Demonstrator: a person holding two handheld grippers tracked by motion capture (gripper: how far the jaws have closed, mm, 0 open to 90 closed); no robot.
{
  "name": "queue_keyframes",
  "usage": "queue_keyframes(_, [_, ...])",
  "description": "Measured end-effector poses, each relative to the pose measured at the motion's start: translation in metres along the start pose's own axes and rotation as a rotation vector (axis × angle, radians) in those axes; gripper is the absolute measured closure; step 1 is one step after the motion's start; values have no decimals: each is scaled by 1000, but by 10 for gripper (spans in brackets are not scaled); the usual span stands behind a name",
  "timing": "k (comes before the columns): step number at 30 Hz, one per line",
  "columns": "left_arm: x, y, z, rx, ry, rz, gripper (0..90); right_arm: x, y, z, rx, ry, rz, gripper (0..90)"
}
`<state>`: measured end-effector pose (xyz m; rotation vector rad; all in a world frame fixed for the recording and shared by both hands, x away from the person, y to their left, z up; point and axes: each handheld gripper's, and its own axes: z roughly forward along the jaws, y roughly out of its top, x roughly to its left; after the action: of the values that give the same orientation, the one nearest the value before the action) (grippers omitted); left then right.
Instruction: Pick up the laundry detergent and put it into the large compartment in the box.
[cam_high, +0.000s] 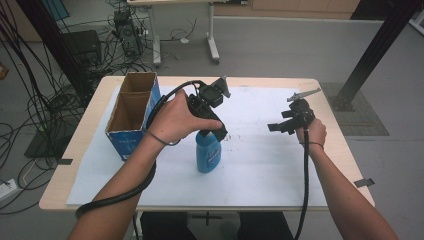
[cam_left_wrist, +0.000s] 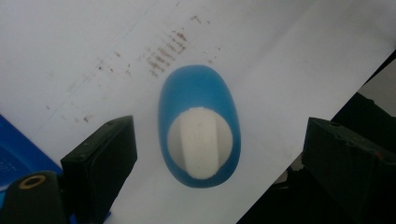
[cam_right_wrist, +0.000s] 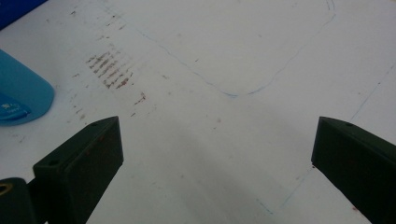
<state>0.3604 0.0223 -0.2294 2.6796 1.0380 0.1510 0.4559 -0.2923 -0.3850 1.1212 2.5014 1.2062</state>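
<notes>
Your left gripper (cam_high: 216, 131) hides the blue bottle's (cam_high: 207, 154) cap from above; its label print is unreadable.

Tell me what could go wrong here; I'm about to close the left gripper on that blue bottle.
The left gripper hangs open directly above the blue bottle, its jaws set wide of the white cap. The bottle is tall, narrow and upright, so an off-centre jaw could tip it. The cardboard box stands close beside the left hand, which might bump it.
</notes>
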Motion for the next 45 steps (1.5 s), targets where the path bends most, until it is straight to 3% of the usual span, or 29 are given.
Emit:
queue_keyframes(10, [4,-3,19,21,-26,-18,108,1,0,1,6,3,1,20])
queue_keyframes(24, [6,-6,42,48,-18,-34,107,1,1,1,2,1,-6,20])
queue_keyframes(45, [9,-8,48,51,-16,-48,104,1,0,0,2,-5,-8,20])
